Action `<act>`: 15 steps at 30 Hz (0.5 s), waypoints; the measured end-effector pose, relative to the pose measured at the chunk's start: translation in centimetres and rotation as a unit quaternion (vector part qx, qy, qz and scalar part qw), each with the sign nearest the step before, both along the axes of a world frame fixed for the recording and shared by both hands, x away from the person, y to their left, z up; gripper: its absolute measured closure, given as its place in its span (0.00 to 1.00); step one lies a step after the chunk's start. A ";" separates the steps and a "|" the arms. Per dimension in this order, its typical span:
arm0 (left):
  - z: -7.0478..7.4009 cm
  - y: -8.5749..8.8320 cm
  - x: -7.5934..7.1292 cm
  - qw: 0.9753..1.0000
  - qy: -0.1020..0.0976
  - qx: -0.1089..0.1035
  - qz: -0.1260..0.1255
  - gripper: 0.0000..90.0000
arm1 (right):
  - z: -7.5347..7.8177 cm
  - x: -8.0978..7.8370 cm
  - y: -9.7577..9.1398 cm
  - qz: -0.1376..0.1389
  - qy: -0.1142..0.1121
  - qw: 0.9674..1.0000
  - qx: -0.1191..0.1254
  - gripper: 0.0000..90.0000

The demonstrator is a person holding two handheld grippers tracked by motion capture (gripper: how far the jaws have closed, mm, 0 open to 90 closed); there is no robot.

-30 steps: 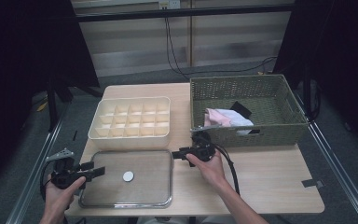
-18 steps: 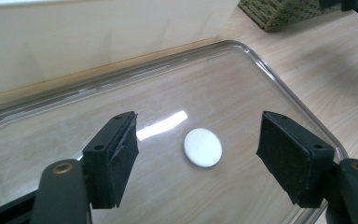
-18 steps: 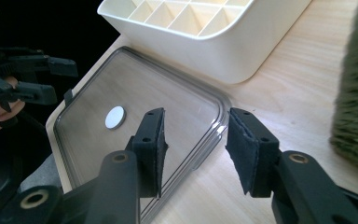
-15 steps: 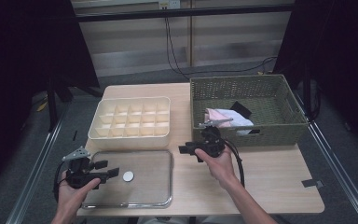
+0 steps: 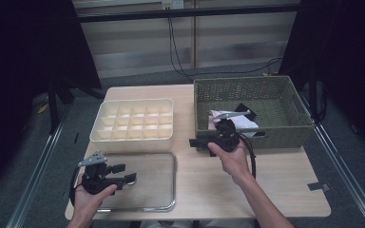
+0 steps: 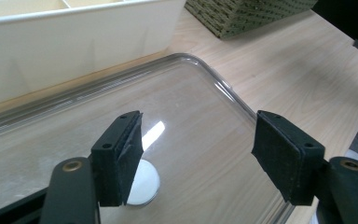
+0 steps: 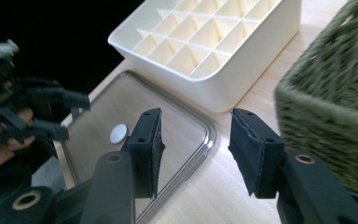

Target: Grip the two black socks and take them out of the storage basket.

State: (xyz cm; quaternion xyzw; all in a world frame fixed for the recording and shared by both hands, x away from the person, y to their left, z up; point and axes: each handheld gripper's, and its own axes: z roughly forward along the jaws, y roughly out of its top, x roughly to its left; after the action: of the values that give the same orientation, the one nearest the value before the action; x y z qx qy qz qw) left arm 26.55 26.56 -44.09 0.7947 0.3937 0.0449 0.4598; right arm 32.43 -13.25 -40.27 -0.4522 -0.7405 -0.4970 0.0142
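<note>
Clear lid [image 5: 149, 183] looking glossy, smooth plastic, catching glare; worktop [image 5: 275, 175] showing matt pale wood grain; basket [image 5: 266, 90] appearing rough woven green fibre; divided box [image 5: 133, 122] showing smooth cream plastic.

From my left gripper view, the white disc [image 6: 142, 184] on the clear lid [image 6: 200, 140] is half hidden behind the left-hand pad, low in the frame. The divided bin [image 6: 74, 42] runs off the top and left edges, and the wicker basket [image 6: 242, 14] is clipped at the upper edge. In my right gripper view the basket [image 7: 335, 107] at right is blurred and cut off. In the high view, my right gripper [image 5: 221, 137] covers part of the pink and black items [image 5: 241, 110] in the basket; I cannot tell what they are.
</note>
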 end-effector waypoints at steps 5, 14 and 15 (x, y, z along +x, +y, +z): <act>-0.1 -0.4 0.2 0.999 0.011 -0.034 0.001 0.36 | 1.4 0.6 -2.2 -0.025 -0.003 1.000 0.006 0.59; -0.4 -2.9 1.0 0.999 0.015 -0.003 -0.035 0.35 | 2.7 1.7 -5.4 -0.046 0.001 0.999 -0.015 0.52; -0.4 -3.3 1.1 0.999 0.015 -0.003 -0.043 0.35 | 2.9 2.0 -6.2 -0.051 0.002 0.999 -0.009 0.51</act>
State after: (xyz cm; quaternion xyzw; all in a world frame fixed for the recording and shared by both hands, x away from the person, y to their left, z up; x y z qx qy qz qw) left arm 27.67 23.23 -44.47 0.8098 0.3667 0.0118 0.4577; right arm 34.44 -19.42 -37.32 -0.4904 -0.7209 -0.4896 -0.0133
